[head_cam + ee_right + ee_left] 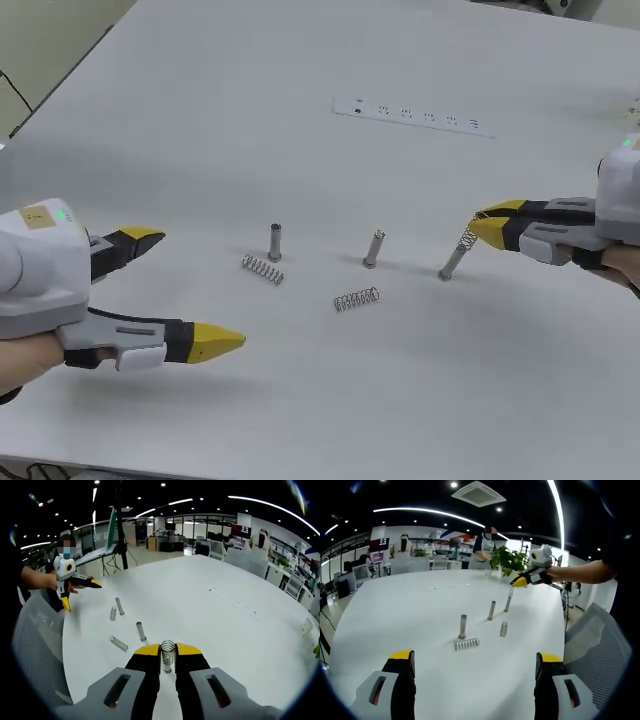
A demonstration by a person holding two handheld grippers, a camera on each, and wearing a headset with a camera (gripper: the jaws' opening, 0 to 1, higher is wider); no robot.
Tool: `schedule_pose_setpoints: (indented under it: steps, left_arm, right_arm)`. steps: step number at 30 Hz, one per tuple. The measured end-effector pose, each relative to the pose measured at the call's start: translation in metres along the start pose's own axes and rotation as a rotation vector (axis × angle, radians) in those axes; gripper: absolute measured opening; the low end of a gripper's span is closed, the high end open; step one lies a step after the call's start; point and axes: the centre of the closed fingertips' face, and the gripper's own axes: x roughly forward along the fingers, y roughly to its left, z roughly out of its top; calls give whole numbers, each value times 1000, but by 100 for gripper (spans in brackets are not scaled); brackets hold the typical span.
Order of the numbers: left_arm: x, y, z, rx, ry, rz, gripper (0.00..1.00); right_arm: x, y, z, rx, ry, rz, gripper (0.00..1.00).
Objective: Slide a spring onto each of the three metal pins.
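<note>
On the white table [300, 420], three metal pins are seen in a row across the middle of the head view: a left pin [275, 241], a middle pin [374, 248] and a right pin [452, 262]. The right gripper [487, 226], entering from the right edge, is closed with its jaws clamped on a held spring [467, 238]. The lower end of this spring meets the top of the right pin; whether it is threaded over the tip cannot be told. In the right gripper view the same coil is gripped upright between the yellow tips at lower centre. Two loose springs lie flat on the table. A left spring [263, 268] is just beside the left pin's base, and a centre spring [356, 299] is just below the middle pin, apart from it. The left gripper [188, 290] is held at the lower left, well apart from the pins, its jaws spread wide with nothing between them. A white power strip [412, 115] lies in the upper centre, far from the pins. In the left gripper view a mesh chair [600, 645] is seen at the right edge beside the table, and a potted plant [507, 560] behind its far end.
</note>
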Motion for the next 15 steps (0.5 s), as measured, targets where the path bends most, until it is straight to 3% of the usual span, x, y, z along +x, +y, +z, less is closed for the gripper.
schedule_pose_setpoints:
  steps: [15]
  left_arm:
    - [-1,0,-3,-5,5,4,98]
  right_arm:
    - [10,2,-15,6,28,3,8]
